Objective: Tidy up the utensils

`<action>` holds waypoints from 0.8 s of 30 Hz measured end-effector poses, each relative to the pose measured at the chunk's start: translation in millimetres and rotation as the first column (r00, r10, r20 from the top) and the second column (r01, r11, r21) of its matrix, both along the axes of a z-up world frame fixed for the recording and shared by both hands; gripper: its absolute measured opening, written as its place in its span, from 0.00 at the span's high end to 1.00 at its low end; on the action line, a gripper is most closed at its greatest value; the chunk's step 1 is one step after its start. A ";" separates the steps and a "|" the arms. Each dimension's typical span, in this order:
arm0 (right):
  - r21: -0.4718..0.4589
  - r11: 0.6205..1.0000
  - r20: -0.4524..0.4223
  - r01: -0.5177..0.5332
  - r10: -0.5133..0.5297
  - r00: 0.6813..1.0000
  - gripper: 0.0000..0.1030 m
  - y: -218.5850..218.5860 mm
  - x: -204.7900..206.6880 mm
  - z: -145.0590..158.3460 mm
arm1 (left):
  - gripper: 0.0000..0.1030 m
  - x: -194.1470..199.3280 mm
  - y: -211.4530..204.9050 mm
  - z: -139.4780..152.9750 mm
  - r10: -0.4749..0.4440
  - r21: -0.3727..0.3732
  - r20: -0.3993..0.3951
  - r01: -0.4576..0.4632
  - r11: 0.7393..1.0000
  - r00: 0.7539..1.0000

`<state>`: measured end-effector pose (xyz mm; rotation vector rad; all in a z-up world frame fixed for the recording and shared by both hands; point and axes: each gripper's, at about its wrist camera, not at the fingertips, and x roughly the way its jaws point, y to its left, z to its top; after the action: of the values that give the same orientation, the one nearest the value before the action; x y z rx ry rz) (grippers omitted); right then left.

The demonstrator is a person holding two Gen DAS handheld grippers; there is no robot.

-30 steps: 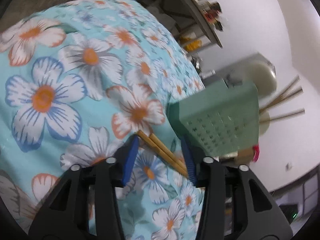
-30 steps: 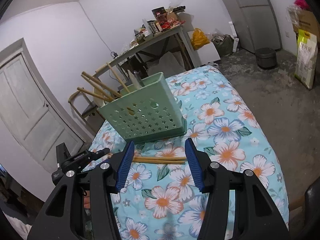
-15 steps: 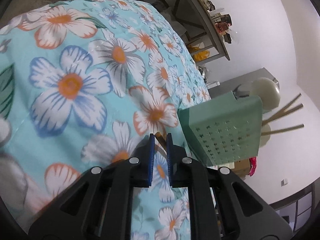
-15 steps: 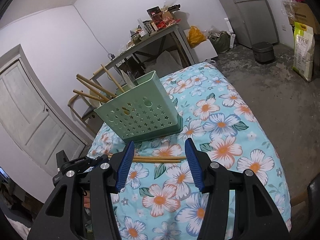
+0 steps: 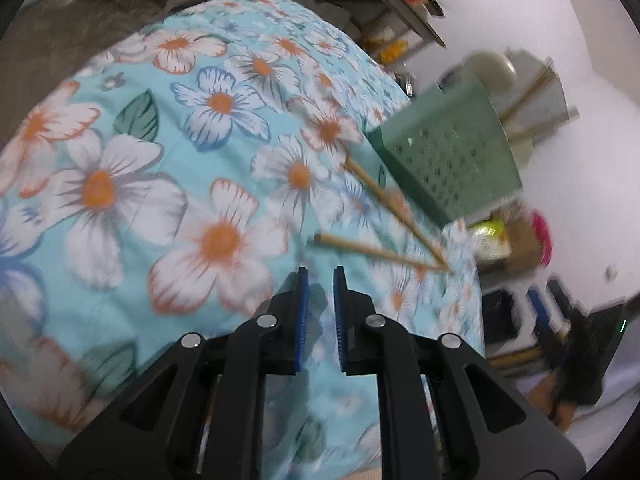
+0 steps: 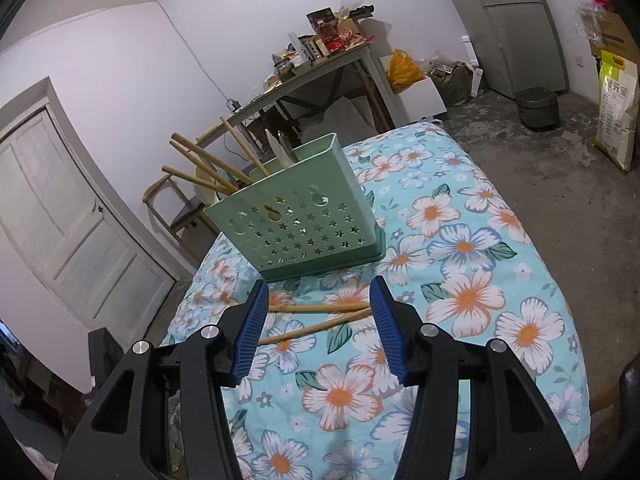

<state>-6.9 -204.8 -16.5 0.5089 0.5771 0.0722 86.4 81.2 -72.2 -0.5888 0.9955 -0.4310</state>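
Two wooden chopsticks (image 6: 320, 318) lie on the floral tablecloth (image 6: 480, 240) in front of a green star-punched utensil basket (image 6: 300, 220) that holds several chopsticks and utensils. In the left wrist view the two chopsticks (image 5: 380, 254) lie in a V, tips meeting near the basket (image 5: 448, 156). My left gripper (image 5: 319, 280) is nearly shut and empty, just short of the nearer chopstick's end. My right gripper (image 6: 318, 300) is open and empty, its jaws spanning the chopsticks from above.
The table's edges fall away left and right. A white door (image 6: 52, 216) and a chair (image 6: 176, 204) stand behind the basket, a cluttered desk (image 6: 320, 60) at the back, a bin (image 6: 536, 106) and sack (image 6: 616, 108) on the floor at right.
My left gripper closed around one chopstick's end, then drew back without it. That chopstick has swung away from the other, so they now lie in a V. The right gripper stayed open.
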 end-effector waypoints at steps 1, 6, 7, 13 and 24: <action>-0.004 1.000 -0.002 -0.002 0.002 1.000 0.50 1.4 1.0 0.1 | 0.76 -4.8 0.5 3.2 -0.011 0.024 0.023 0.010 1.000 1.000; -0.010 1.000 -0.020 -0.001 0.001 1.000 0.50 5.3 2.8 -2.7 | 0.68 -29.8 -18.6 38.4 -0.153 0.239 0.258 0.090 0.967 0.954; -0.008 1.000 -0.030 0.004 -0.004 1.000 0.50 5.5 3.7 -4.5 | 0.66 -29.2 -28.3 45.4 -0.200 0.271 0.284 0.122 0.955 0.938; 0.048 0.997 -0.108 0.058 -0.052 0.993 0.50 -5.3 4.9 -20.2 | 0.64 -4.1 -98.4 63.3 -0.504 0.447 0.319 0.341 0.827 0.803; 0.126 0.987 -0.144 0.100 -0.082 0.986 0.50 -36.8 -1.1 -41.8 | 0.66 41.7 -209.0 55.9 -0.797 0.512 0.181 0.636 0.577 0.576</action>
<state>-8.1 -241.6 -58.4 0.6734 0.6871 -0.0124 128.0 -127.8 -16.4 0.3434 0.8562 -1.0296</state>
